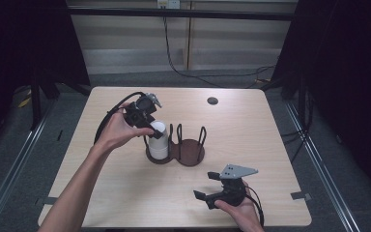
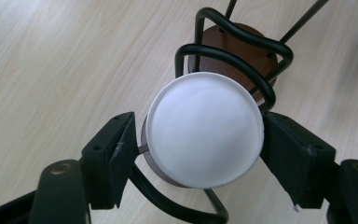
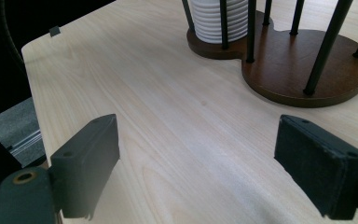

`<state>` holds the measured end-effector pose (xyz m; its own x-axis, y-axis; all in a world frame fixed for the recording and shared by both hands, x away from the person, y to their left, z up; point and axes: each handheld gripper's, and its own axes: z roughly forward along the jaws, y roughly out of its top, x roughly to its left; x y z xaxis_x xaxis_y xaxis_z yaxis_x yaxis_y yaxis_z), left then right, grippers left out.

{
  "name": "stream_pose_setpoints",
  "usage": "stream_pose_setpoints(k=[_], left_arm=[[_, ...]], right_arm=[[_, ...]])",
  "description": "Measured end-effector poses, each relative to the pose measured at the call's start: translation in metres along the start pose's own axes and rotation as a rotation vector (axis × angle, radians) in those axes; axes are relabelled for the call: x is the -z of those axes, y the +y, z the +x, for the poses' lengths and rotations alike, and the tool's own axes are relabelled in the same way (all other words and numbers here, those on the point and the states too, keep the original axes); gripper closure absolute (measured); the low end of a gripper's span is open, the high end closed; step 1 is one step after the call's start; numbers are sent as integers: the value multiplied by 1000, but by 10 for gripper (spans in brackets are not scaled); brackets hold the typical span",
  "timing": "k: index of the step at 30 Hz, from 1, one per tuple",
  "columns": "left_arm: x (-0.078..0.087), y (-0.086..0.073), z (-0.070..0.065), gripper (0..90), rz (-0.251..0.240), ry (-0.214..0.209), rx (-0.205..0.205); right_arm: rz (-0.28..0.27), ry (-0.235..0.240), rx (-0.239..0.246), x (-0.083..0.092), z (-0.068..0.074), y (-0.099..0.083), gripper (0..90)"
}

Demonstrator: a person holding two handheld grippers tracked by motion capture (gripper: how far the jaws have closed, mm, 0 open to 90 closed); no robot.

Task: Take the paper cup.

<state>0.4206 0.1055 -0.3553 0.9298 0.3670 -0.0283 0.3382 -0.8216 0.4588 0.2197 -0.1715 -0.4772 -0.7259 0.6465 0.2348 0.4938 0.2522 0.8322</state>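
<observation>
We see the cup stack (image 2: pixel 204 129) in the rack's (image 1: pixel 189 153) left ring, between the left tongs (image 2: pixel 198 140); the right tongs (image 1: pixel 208 191) hang nearer us over the bench (image 1: pixel 251 125).

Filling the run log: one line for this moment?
left gripper: open around white cup stack in holder | right gripper: open, idle over table

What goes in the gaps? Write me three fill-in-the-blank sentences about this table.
1. The white cup stack sits in the holder's ____ ring, seen from the high view.
2. The left gripper's jaws stand on either side of the ____.
3. The right gripper is open and holds ____.

Missing words: left; cup stack; nothing
</observation>
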Motion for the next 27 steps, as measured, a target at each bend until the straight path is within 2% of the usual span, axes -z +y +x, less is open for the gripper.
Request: stream_pose_setpoints(k=[3,6,8,14,16,20,27], left_arm=[[-1,5,-2,308,22,5,-28],[-2,7,-4,336,28,7,-31],[-2,9,-4,338,58,11,-44],[-6,8,-3,333,91,5,-30],[-7,8,-2,329,108,10,-44],[-7,9,-2,326,107,-3,-37],[-11,9,-5,336,106,13,-36]], right_arm=[[0,0,-1,0,0,0,132],[2,3,-2,0,0,0,132],[3,7,-2,0,0,0,132],[6,4,-4,0,1,0,132],[5,6,-7,-1,0,0,132],[12,6,-13,-1,0,-1,132],[26,9,-9,-2,1,-1,132]])
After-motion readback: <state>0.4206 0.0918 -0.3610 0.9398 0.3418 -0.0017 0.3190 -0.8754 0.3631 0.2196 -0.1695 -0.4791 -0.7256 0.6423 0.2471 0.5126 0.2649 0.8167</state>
